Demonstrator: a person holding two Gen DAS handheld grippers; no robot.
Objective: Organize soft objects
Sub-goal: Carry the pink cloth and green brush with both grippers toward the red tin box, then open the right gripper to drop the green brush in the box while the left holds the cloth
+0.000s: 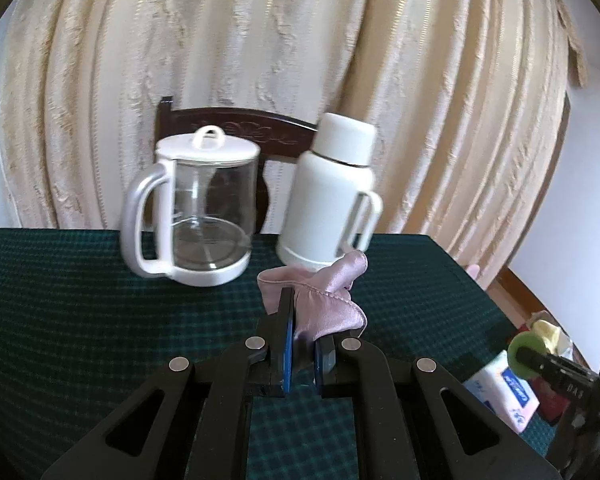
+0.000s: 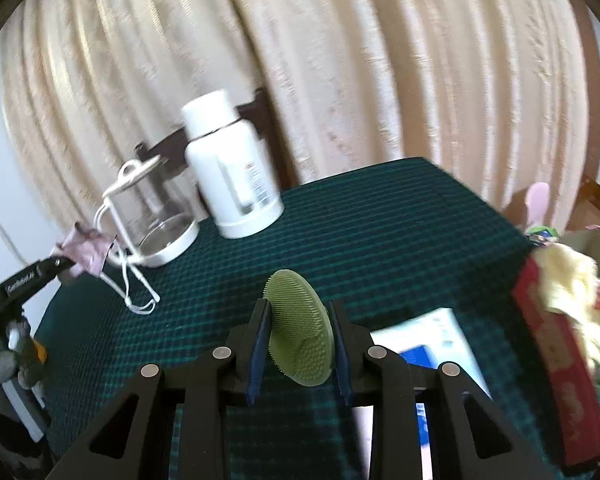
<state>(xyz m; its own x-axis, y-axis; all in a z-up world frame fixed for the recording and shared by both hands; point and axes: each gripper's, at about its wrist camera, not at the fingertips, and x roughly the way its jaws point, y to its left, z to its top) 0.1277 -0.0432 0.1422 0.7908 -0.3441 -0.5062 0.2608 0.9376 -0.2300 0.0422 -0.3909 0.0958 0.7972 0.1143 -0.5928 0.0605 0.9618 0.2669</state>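
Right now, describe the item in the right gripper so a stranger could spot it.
On the green checked table, in front of the white flask, the right gripper clamps a round olive-green scrubber pad. Only it is covered in tiny bristles.

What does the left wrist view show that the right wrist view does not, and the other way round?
Only the left wrist view shows the left gripper from behind, shut on the pink satin cloth.

Only the right wrist view shows the right gripper closed on the green bristled silicone pad, the white cord on the table, and the red box with yellow cloth.

Both show the clear glass jug with white lid, the white insulated flask, the dark green checked tablecloth and the beige curtain.
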